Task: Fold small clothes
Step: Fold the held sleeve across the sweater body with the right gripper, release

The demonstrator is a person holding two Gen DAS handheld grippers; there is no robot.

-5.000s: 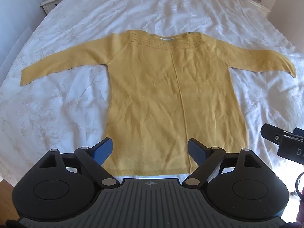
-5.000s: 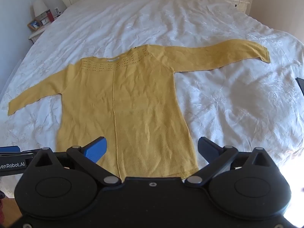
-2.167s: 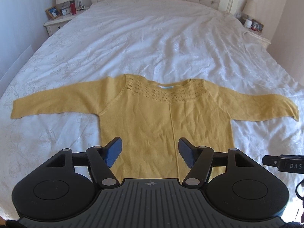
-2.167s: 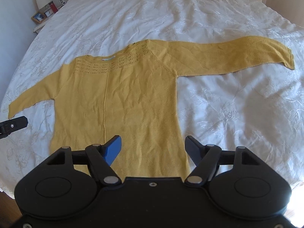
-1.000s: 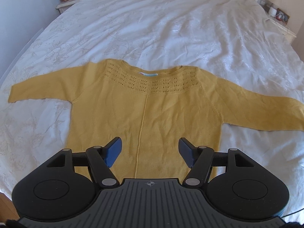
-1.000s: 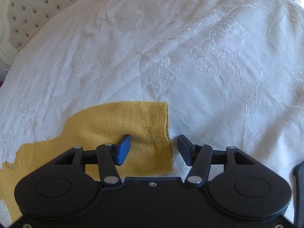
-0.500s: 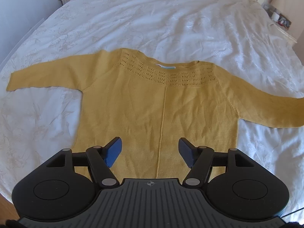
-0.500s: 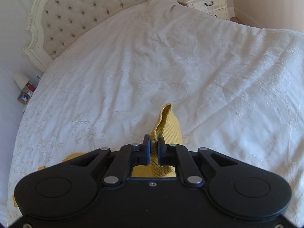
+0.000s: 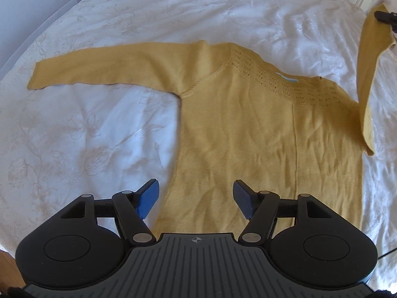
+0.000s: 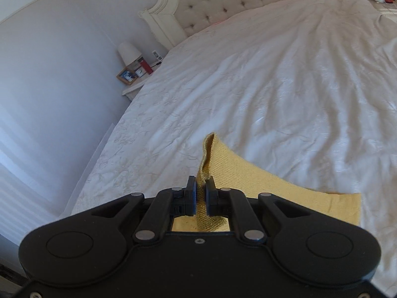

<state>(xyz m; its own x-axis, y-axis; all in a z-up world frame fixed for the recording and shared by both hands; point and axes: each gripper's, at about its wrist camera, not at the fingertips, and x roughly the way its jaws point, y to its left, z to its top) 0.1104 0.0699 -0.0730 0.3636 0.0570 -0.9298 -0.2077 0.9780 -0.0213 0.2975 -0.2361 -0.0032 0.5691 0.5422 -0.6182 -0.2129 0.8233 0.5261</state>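
— Where is the yellow sweater [image 9: 260,134]?

— Spread flat on the white bedspread [image 9: 94,136], its body and one sleeve [image 9: 111,67] lying smooth. The other sleeve [image 9: 369,69] is lifted clear of the bed, rising from the shoulder to its cuff.

— Who has that cuff?

— The right gripper [image 10: 201,198]. Its jaws are clenched on the cuff [image 10: 208,164], and a fold of knit stands up just past the tips. In the left wrist view only a dark tip of it shows at the top of the raised sleeve.

— And the left gripper [image 9: 196,198]?

— Released, jaws standing apart with nothing between them, hovering above the sweater's lower body near the hem.

— Anything else around?

— A tufted headboard [image 10: 238,0] at the far end of the bed, and a nightstand [image 10: 135,87] with a lamp [image 10: 129,53] and a framed photo [image 10: 126,75].
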